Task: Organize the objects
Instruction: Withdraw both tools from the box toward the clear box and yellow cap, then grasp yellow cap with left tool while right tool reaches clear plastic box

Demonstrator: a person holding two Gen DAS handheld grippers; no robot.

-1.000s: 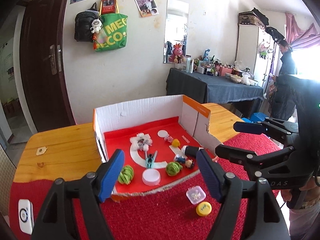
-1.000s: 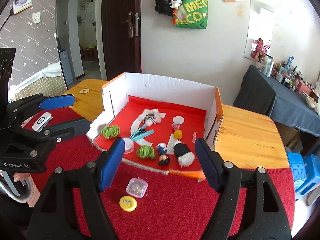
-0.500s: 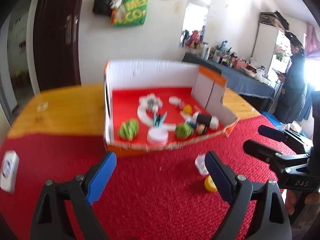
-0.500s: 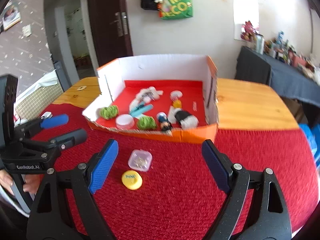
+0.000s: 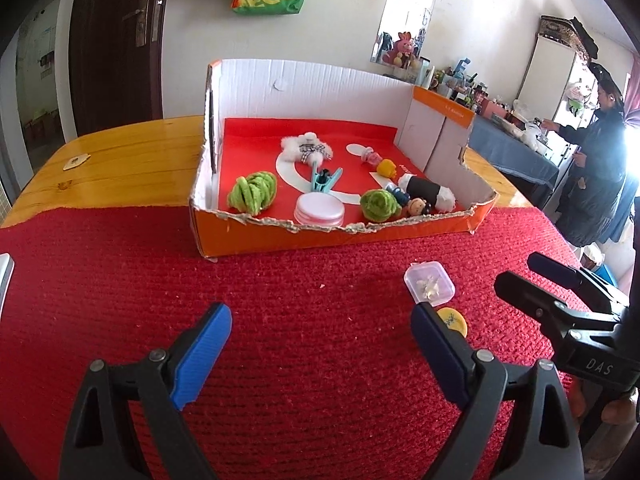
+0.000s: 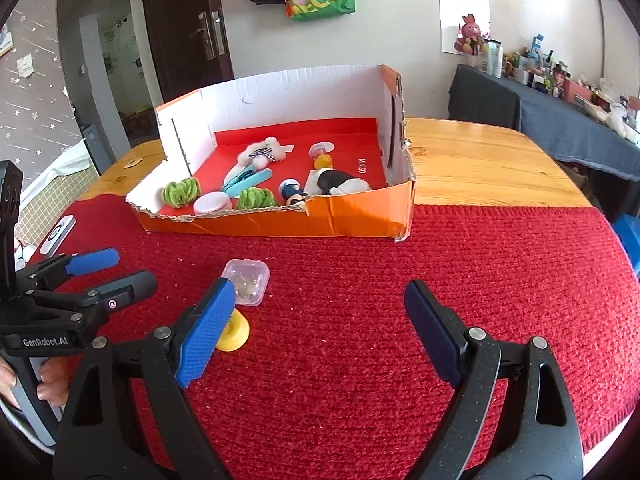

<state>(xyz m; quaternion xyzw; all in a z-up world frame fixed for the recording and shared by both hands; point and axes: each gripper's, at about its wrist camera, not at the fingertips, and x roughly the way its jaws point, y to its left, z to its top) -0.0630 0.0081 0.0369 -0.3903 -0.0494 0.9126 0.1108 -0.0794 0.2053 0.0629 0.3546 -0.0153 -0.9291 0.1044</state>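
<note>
A clear small plastic box (image 5: 430, 282) (image 6: 246, 282) and a yellow cap (image 5: 454, 320) (image 6: 234, 334) lie on the red mat in front of an orange-and-white cardboard box (image 5: 340, 236) (image 6: 320, 216). Inside that box are green fuzzy balls (image 5: 252, 192), a white round lid (image 5: 320, 208), a blue clip, small dolls and a fluffy bow. My left gripper (image 5: 320, 354) (image 6: 116, 272) hovers open low over the mat, left of the cap. My right gripper (image 6: 320, 334) (image 5: 560, 292) is open too, its left finger overlapping the cap in its own view. Neither holds anything.
The red mat (image 6: 440, 272) covers the near part of a wooden table (image 6: 480, 160). A white remote-like device (image 6: 58, 236) lies at the mat's left edge. A person (image 5: 596, 152) stands by a dark-clothed, cluttered table (image 6: 560, 120) at the back right.
Both grippers have come down toward the mat and their jaws have spread wider. The cardboard box now shows from a lower angle, and the clear box and cap sit closer to the fingers.
</note>
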